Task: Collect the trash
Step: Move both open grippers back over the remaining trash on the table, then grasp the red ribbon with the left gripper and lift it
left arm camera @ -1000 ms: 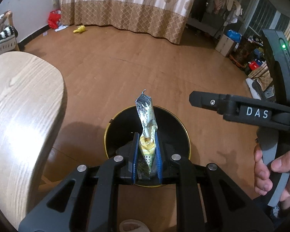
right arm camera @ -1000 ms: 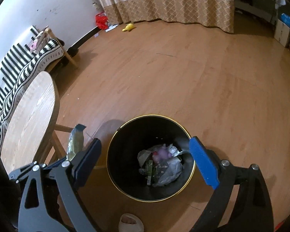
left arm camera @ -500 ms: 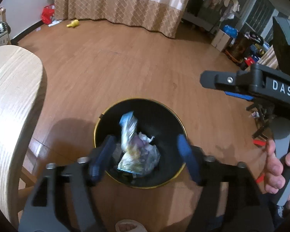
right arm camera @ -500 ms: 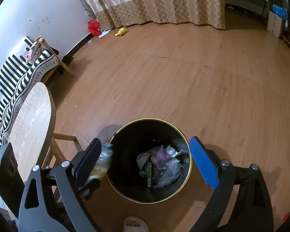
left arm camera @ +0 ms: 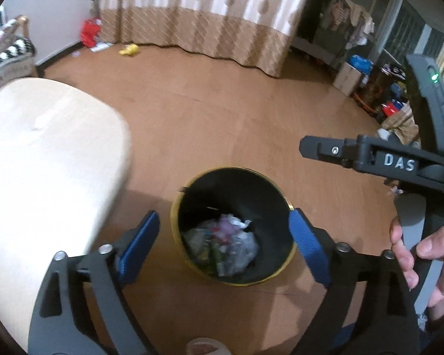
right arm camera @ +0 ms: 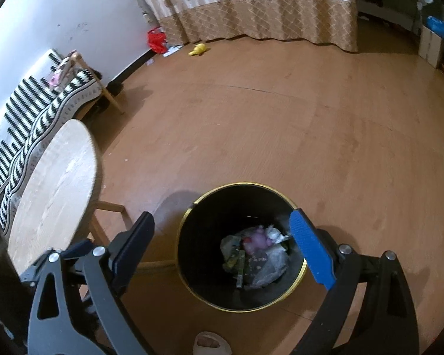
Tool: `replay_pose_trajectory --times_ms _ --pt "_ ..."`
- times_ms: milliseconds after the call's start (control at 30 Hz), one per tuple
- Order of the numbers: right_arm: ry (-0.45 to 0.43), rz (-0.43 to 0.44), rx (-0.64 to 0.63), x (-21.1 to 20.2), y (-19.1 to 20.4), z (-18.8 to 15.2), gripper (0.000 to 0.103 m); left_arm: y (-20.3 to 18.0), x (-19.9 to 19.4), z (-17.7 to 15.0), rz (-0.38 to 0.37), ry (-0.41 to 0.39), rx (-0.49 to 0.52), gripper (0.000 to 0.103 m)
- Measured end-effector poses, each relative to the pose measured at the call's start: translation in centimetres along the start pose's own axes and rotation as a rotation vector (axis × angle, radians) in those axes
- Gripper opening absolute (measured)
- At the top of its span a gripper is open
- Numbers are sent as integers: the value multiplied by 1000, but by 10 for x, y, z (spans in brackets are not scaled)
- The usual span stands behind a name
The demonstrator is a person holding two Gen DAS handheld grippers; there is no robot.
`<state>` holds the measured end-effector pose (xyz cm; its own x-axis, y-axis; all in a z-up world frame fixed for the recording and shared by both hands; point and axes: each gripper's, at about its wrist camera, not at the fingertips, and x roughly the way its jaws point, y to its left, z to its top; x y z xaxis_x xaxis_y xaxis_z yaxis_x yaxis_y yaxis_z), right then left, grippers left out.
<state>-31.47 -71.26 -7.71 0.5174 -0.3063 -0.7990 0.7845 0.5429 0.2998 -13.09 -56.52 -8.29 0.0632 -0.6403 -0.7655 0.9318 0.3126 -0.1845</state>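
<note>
Beside left gripper (left arm camera: pixel 223 238), person's hand (left arm camera: pixel 423 254)

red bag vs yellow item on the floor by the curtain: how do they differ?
The red bag is larger and sits against the white wall by the curtain's end; the yellow item is smaller and lies farther out on the open floor. The red bag looks crumpled and bunched up; the yellow item looks low and elongated. Both lie on the wood floor, far beyond the bin.
</note>
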Motion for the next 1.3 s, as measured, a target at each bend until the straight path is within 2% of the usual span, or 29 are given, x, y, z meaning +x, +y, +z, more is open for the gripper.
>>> replay_pose_trajectory --times_ms 133,200,367,567,733,900,1033,1300 --pt "7 51 -69 4 42 1 90 32 -47 -6 86 -53 -30 94" --pt "5 69 -110 4 66 -1 90 54 -74 -12 152 -79 -56 95" --pt "19 152 -257 8 154 -14 90 121 -145 -42 311 -124 -178 95" --pt "51 275 -433 6 271 -44 90 189 -239 -101 502 -166 -302 95" --pt "97 386 -561 1 369 -82 90 237 -315 -172 644 -180 -412 96" --pt "138 438 -691 -4 446 -131 90 270 -364 -231 717 -159 -531 96" --pt "168 464 -784 -4 500 -171 90 283 -389 -269 755 -150 -557 96" --pt "214 478 -860 8 552 -214 90 299 -375 -309 712 -86 -559 96"
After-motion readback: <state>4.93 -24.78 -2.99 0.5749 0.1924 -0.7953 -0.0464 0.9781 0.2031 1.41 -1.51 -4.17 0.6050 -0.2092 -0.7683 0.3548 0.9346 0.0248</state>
